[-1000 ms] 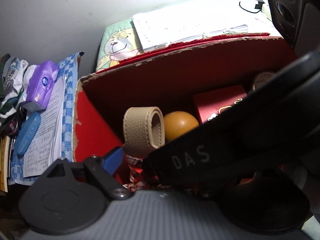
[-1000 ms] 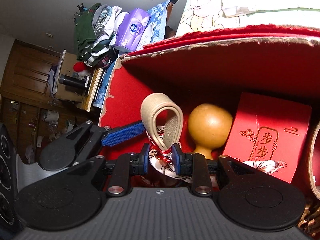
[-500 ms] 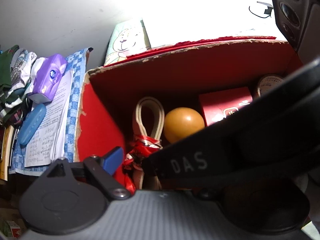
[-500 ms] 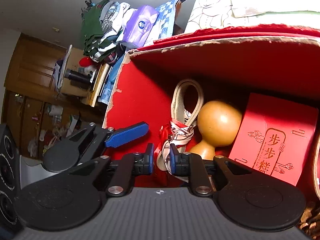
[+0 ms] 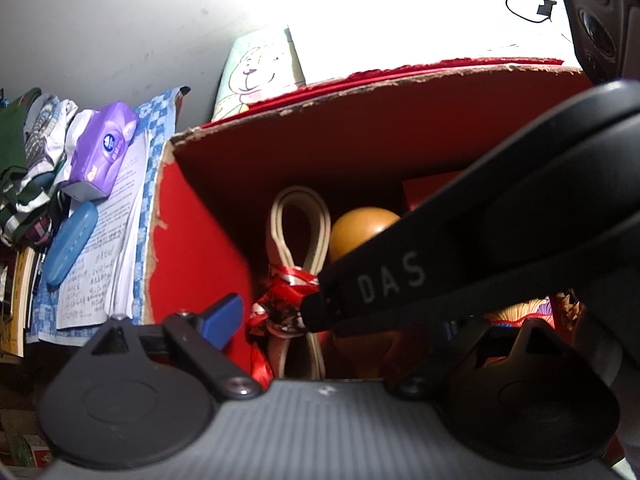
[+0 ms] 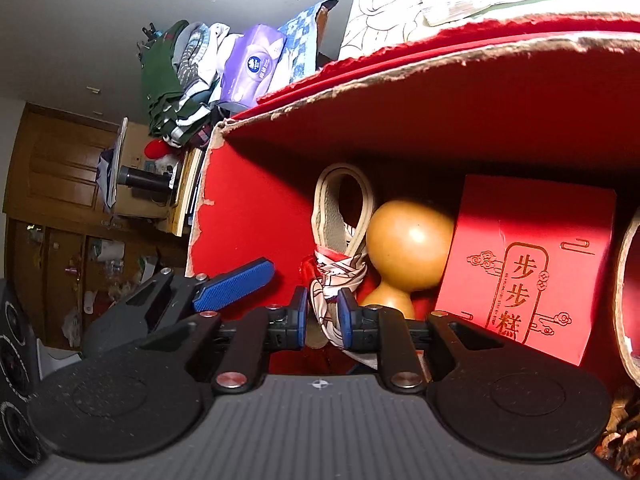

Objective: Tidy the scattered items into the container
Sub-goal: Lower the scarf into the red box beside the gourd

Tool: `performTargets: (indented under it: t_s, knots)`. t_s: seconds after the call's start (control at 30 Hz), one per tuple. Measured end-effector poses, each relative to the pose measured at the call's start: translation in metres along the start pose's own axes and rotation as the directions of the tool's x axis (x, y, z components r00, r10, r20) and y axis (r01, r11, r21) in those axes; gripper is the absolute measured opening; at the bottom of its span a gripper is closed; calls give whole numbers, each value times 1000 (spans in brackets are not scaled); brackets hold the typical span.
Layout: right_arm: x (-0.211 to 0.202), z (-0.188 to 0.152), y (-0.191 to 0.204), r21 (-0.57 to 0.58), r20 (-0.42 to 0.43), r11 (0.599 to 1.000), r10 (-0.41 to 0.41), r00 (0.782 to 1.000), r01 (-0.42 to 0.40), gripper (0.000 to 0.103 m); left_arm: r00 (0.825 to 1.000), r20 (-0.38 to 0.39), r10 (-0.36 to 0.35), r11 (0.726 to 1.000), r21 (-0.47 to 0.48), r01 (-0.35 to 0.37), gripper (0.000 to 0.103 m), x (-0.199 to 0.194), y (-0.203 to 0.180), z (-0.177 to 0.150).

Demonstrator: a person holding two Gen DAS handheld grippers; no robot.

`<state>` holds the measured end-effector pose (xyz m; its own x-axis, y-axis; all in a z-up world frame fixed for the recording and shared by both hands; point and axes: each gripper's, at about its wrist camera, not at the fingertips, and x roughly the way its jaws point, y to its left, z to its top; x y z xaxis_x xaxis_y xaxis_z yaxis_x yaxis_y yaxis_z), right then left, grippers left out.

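A beige strap loop [image 6: 344, 188] with a red-and-white scarf knotted round it lies inside the red cardboard box [image 6: 440, 120], beside an orange gourd [image 6: 408, 240] and a red carton with gold characters [image 6: 528, 248]. My right gripper [image 6: 323, 314] is low in the box, shut on the scarf-wrapped strap. In the left wrist view the strap loop [image 5: 300, 216] and gourd [image 5: 360, 228] show in the box [image 5: 360, 140]. My left gripper [image 5: 340, 320] hovers open at the box's left side; the right gripper's black body hides its right finger.
Left of the box lie a purple tissue pack [image 5: 104, 148], a blue case [image 5: 70, 248], printed papers [image 5: 108, 248] and a clothing pile [image 5: 24, 152]. A bear-print sheet [image 5: 260, 68] stands behind the box. A round rim [image 6: 628, 288] sits at the box's right end.
My right gripper has sunk deeper into the box with the strap. The loop went from standing upright to leaning back beside the gourd. The left gripper has barely shifted.
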<state>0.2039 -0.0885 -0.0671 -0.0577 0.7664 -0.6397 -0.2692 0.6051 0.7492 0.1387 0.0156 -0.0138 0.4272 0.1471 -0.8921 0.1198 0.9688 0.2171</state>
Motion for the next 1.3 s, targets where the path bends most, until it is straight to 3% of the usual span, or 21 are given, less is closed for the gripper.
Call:
performTargets:
  t_s: [0.57,0.97,1.3]
  knots:
    - [-3,0,-8,35,11,999,1,1000,-1,21,995,-61,72,997,21,-71,95,5,-8,8]
    - [-7,3,-12,43,-1,999,-33,999,33,21,994,-89,68,996,-46,-72,95,6,-10,14]
    - [-8,-1,-20,62,5,997,49,999,-49,20,996,-61,66,996,-54,-69,100,4,-10,14]
